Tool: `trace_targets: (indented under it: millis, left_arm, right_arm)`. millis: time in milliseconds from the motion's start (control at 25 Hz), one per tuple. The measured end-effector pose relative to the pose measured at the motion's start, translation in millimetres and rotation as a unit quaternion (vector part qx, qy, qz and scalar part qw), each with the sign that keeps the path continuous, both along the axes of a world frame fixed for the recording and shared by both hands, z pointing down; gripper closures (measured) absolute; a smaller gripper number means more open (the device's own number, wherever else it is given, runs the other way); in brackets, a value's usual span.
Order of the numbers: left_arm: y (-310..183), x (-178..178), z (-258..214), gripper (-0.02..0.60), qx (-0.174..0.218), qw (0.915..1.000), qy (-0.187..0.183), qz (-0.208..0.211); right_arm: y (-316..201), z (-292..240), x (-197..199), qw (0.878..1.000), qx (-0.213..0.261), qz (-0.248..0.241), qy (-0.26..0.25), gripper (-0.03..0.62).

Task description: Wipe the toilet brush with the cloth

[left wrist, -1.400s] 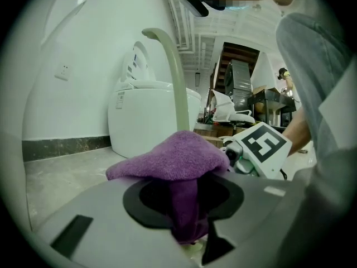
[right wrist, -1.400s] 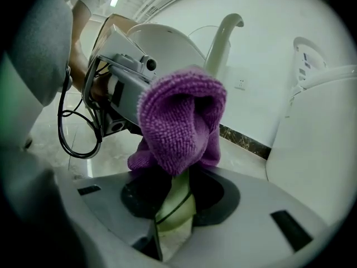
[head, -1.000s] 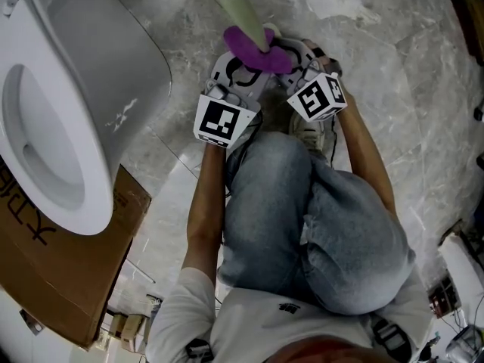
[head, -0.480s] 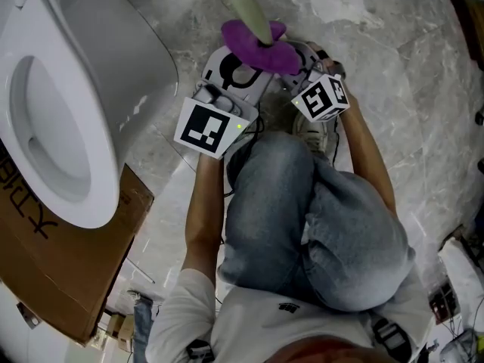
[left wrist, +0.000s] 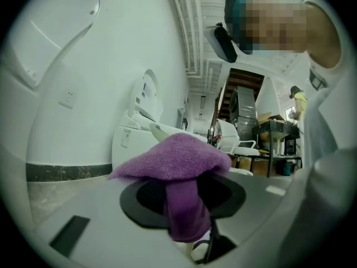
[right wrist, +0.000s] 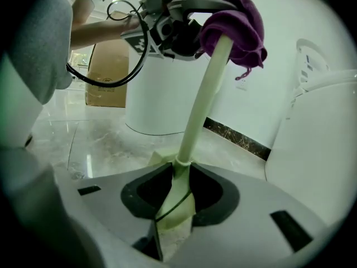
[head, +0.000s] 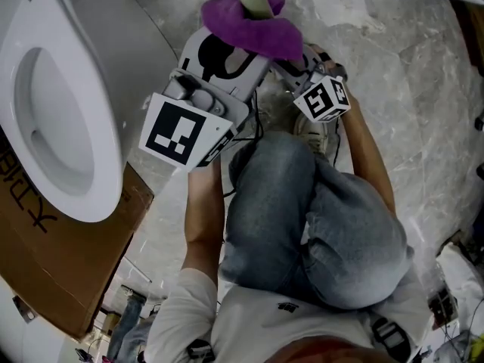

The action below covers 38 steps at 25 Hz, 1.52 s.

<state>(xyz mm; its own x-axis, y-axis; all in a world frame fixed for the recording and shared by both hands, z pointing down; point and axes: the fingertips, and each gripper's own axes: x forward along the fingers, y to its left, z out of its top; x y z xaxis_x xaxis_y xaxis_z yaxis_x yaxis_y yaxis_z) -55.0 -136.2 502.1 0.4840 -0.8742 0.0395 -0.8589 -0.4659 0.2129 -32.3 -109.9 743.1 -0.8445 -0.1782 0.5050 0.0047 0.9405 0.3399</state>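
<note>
A purple cloth (head: pixel 249 29) sits like a cap over the top of the pale green toilet brush handle (right wrist: pixel 203 94). My left gripper (head: pixel 238 48) is at that top end. Its jaws are opening, and a fold of the cloth (left wrist: pixel 181 205) hangs between them. In the right gripper view the cloth (right wrist: pixel 240 21) bunches round the handle's upper end beside the left gripper. My right gripper (head: pixel 287 63) stays low, shut on the handle's flared lower part (right wrist: pixel 175 197). The brush head is hidden.
A white toilet (head: pixel 113 74) with its seat up fills the left side. A cardboard box (head: pixel 68 263) lies below it. The person's jeans-clad knees (head: pixel 302 225) and a shoe (head: pixel 310 131) are right behind the grippers. A white sheet (head: pixel 340 6) lies on the marble floor.
The left gripper has risen along the handle toward the camera, taking the cloth to the handle's top, where it now spreads wider. The right gripper and brush have not moved.
</note>
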Motion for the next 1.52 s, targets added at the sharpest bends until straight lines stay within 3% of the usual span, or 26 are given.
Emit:
trace_targets:
  millis: [360, 560, 960, 1120, 1520]
  left_arm:
    - [-9.1, -10.5, -23.7, 0.407, 0.022, 0.9994, 0.016, -0.021]
    - [-4.5, -2.9, -11.2, 0.417, 0.027, 0.9992, -0.024, -0.019]
    - [14.7, 20.9, 65.9, 0.466, -0.02, 0.9973, -0.069, 0.012]
    - [17.5, 26.4, 97.1, 0.472, -0.037, 0.9966, -0.071, 0.019]
    - [21.6, 34.5, 159.1, 0.476, -0.071, 0.9896, -0.122, 0.028]
  right_arm:
    - [0.7, -0.5, -1.1, 1.0, 0.001, 0.001, 0.002, 0.5]
    - [0.9, 0.2, -1.2, 1.0, 0.001, 0.0, 0.002, 0.5]
    - [-0.1, -0.7, -1.3, 1.0, 0.004, 0.0, 0.001, 0.499]
    - [0.3, -0.4, -1.6, 1.0, 0.006, 0.0, 0.0, 0.499]
    - [0.4, -0.5, -1.1, 1.0, 0.011, 0.001, -0.002, 0.499]
